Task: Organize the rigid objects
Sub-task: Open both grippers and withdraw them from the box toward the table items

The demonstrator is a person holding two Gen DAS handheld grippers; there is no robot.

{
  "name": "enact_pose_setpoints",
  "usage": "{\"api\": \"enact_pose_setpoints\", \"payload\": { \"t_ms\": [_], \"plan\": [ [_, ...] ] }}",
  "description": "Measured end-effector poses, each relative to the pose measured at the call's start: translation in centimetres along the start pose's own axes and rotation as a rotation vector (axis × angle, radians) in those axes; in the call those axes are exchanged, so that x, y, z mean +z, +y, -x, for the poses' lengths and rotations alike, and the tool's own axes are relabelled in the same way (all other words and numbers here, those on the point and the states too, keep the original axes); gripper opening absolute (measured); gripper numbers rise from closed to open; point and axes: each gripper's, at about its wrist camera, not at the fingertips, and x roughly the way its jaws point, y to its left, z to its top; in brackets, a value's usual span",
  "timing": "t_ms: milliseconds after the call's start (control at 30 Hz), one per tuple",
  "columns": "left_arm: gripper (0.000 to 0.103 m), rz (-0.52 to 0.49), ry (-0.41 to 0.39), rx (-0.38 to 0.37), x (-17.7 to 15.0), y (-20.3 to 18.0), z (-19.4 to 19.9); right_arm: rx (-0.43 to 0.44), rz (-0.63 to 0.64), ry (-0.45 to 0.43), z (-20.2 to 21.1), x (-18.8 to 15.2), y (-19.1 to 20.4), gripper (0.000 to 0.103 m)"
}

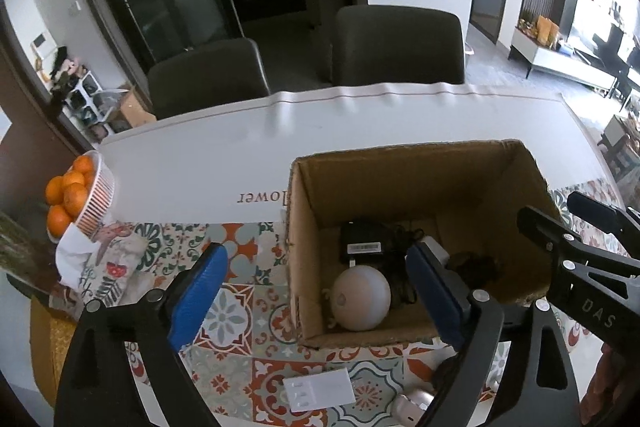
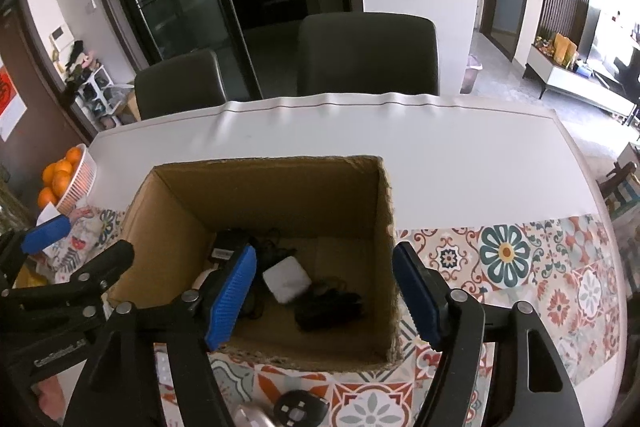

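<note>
— Can we reach into the cardboard box [image 2: 280, 195] from above?
— Yes, its top is open, though the white adapter [image 2: 287, 279], black cables [image 2: 328, 307] and round white lamp [image 1: 362, 297] crowd the floor.
— And beyond it?
— We see bare tabletop [image 2: 440, 155] up to the chairs [image 2: 368, 55].

The round black disc [image 2: 301, 407] and pinkish device [image 1: 412, 405] are cut off by the bottom edge.

in the middle of the left wrist view you can read "lower", upside down, in brown letters on the white table cover [image 1: 224, 163], cut off by the brown cardboard box [image 1: 472, 163]. at right, the black arm of the right gripper [image 1: 548, 217] bears "das". the barcode label on the black adapter [image 1: 362, 241] is too small to read.
</note>
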Motion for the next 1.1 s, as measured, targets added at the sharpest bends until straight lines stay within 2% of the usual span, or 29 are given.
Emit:
{"api": "enact_pose_setpoints", "payload": {
  "t_ms": [300, 533, 667, 800, 1100],
  "plan": [
    [0.100, 0.014, -0.061, 0.021, -1.8, -0.8, 3.6, -0.040, 0.010, -0.036, 3.7, -1.6, -0.6, 0.071],
    [0.101, 0.008, -0.080, -0.023, -3.8, -1.7, 6.1, -0.056, 0.020, -0.088, 7.3, -3.5, -1.0, 0.074],
    [0.101, -0.002, -0.096, -0.019, -4.8, -2.2, 7.2, -0.078, 0.041, -0.106, 8.7, -4.6, -1.0, 0.075],
    [0.101, -0.011, -0.103, -0.017, -6.2, -2.8, 7.9, -0.079, 0.047, -0.099, 9.3, -6.0, -1.3, 0.075],
    [0.101, -0.029, -0.061, -0.048, -9.5, -4.0, 7.9, -0.064, 0.023, -0.051, 9.1, -9.5, -2.7, 0.075]
  ]
}}
